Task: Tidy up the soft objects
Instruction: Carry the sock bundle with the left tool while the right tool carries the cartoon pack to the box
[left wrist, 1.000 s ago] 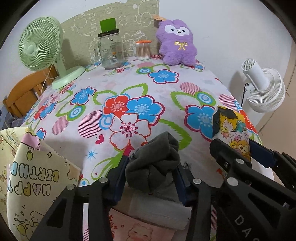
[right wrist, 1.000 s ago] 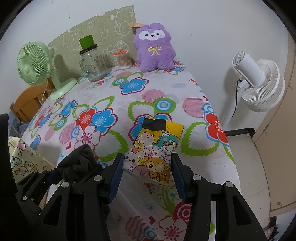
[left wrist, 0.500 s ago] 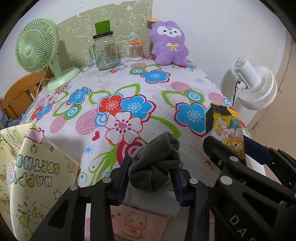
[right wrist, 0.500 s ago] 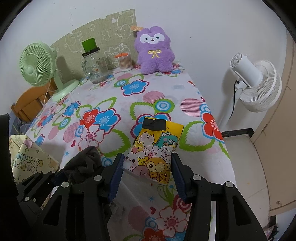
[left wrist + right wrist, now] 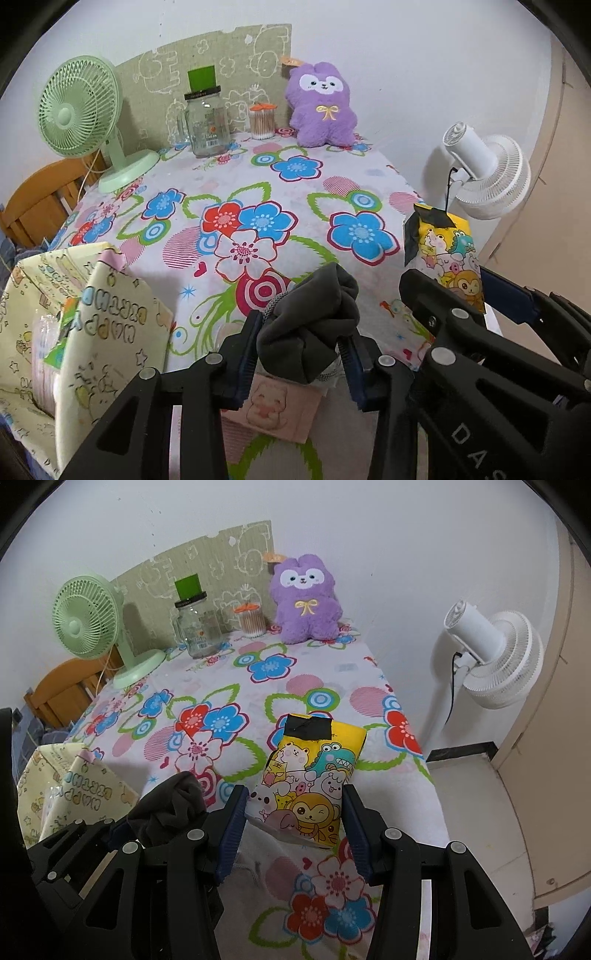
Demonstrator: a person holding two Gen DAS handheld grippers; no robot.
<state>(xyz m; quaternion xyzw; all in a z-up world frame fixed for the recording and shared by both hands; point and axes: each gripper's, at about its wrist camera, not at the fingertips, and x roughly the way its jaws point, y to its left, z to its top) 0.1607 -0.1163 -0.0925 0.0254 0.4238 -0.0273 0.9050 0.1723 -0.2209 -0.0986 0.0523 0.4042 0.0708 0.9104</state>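
Note:
My left gripper (image 5: 301, 345) is shut on a bunched dark grey cloth (image 5: 308, 325) and holds it above the near edge of the flowered table (image 5: 258, 206). The cloth also shows in the right wrist view (image 5: 173, 805). My right gripper (image 5: 293, 821) is shut on a yellow cartoon-animal pack (image 5: 310, 779) with a black taped top; the pack also shows in the left wrist view (image 5: 443, 251). A yellow "Happy Birthday" gift bag (image 5: 77, 332) stands open at the lower left, and in the right wrist view (image 5: 70, 790). A purple plush (image 5: 321, 105) sits at the table's far edge.
A green desk fan (image 5: 79, 114), a glass jar with green lid (image 5: 205, 118) and a cotton-swab tub (image 5: 262, 120) stand at the back. A white floor fan (image 5: 491, 657) stands right of the table. A wooden chair (image 5: 33, 206) is at left. A pink printed item (image 5: 273, 410) lies under my left gripper.
Both grippers have pulled back toward the near edge of the table and risen a little, each still holding its item. More of the gift bag is in view.

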